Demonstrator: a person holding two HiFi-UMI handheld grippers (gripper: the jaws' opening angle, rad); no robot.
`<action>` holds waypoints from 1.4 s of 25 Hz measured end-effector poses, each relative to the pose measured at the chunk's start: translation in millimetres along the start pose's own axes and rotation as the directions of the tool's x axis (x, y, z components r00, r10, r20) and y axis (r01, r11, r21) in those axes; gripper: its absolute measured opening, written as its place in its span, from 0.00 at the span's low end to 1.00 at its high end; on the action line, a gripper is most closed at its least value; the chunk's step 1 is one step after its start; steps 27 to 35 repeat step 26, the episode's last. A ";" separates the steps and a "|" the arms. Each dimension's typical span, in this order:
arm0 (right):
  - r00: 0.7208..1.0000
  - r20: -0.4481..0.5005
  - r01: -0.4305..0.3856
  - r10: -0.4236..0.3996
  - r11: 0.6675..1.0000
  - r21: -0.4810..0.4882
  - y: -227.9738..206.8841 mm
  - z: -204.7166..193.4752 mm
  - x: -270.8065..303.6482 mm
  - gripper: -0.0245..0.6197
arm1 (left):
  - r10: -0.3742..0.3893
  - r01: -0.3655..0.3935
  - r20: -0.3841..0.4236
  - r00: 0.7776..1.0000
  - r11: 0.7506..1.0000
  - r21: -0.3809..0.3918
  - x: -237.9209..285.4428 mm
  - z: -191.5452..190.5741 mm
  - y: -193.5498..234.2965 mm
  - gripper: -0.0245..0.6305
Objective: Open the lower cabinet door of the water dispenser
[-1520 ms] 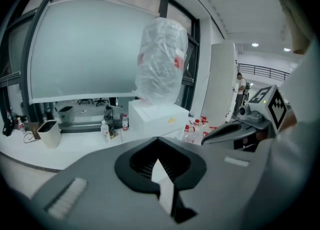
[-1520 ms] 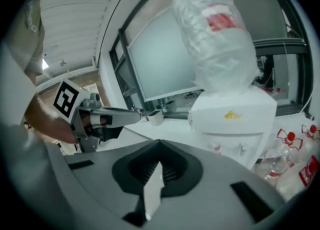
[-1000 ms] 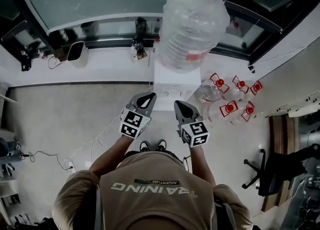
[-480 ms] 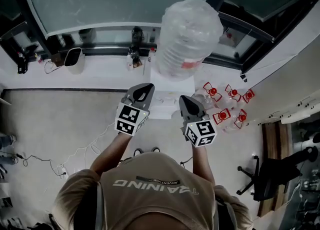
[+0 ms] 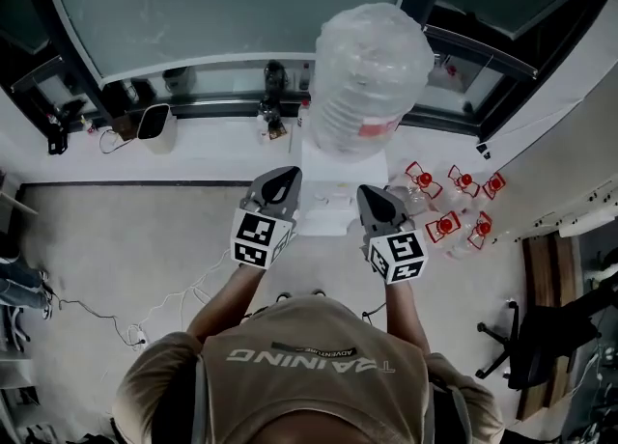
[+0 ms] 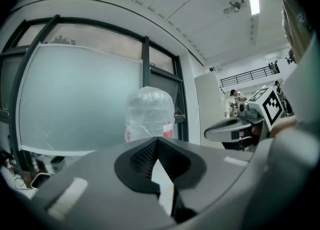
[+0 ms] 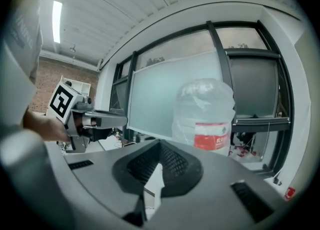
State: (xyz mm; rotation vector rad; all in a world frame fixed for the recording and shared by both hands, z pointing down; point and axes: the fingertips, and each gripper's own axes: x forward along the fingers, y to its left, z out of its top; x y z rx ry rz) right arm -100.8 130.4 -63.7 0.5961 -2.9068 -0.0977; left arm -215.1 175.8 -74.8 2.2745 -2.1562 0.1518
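Both my grippers are up higher than a second ago, and the view has pulled back with them. The left gripper (image 5: 283, 178) and right gripper (image 5: 373, 195) now sit in front of the water dispenser (image 5: 328, 193), level with its big bottle (image 5: 372, 75). Both are clenched tip to tip, with nothing between the jaws.

The lower cabinet door is down on the dispenser's front, hidden under its top from above and below what either gripper view takes in. I can't tell whether it hangs open or shut. This fits hands about to go down to the door, or hands lifted off once it has swung.

Left of the dispenser the floor (image 5: 126, 230) is wide open. Red-capped bottles (image 5: 454, 208) crowd its right side, and a cable (image 5: 183, 283) trails front-left.
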 end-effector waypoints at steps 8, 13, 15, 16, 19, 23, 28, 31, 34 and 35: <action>1.000 0.011 0.014 -0.015 0.999 0.044 -2.7 -3.1 -8.8 0.05 | -0.033 0.033 -0.025 0.999 0.999 0.013 -3.8 -3.1 -17.1 0.04; 1.000 0.017 0.011 -0.011 0.999 0.034 -0.8 1.3 -14.7 0.05 | -0.043 0.042 0.006 0.999 0.998 0.041 -7.7 14.8 -22.8 0.04; 1.000 0.023 0.015 -0.015 0.999 0.032 -2.7 3.8 -17.5 0.05 | -0.042 0.041 0.014 0.999 0.998 0.045 -8.7 19.8 -23.4 0.04; 1.000 0.026 0.017 -0.018 0.999 0.031 -3.6 5.2 -18.8 0.05 | -0.041 0.040 0.016 0.999 0.998 0.045 -9.1 21.8 -23.5 0.04; 0.999 0.033 0.021 -0.022 0.999 0.027 -4.6 8.3 -21.6 0.05 | -0.040 0.039 0.017 0.999 0.998 0.051 -11.5 25.3 -25.3 0.04; 1.000 0.018 0.023 -0.023 1.000 0.009 -3.0 3.3 -25.6 0.05 | -0.042 0.041 0.012 0.999 0.998 0.045 -16.6 22.2 -32.2 0.04; 1.000 0.000 0.027 -0.027 0.999 -0.028 -1.6 0.7 -27.4 0.05 | -0.041 0.040 0.011 0.999 0.998 0.041 -18.6 20.7 -35.0 0.04; 1.000 0.000 0.027 -0.027 0.999 -0.028 -1.6 0.7 -27.4 0.05 | -0.041 0.040 0.011 0.999 0.998 0.041 -18.6 20.7 -35.0 0.04; 1.000 0.000 0.027 -0.027 0.999 -0.028 -1.6 0.7 -27.4 0.05 | -0.041 0.040 0.011 0.999 0.998 0.041 -18.6 20.7 -35.0 0.04; 1.000 0.000 0.027 -0.027 0.999 -0.028 -1.6 0.7 -27.4 0.05 | -0.041 0.040 0.011 0.999 0.998 0.041 -18.6 20.7 -35.0 0.04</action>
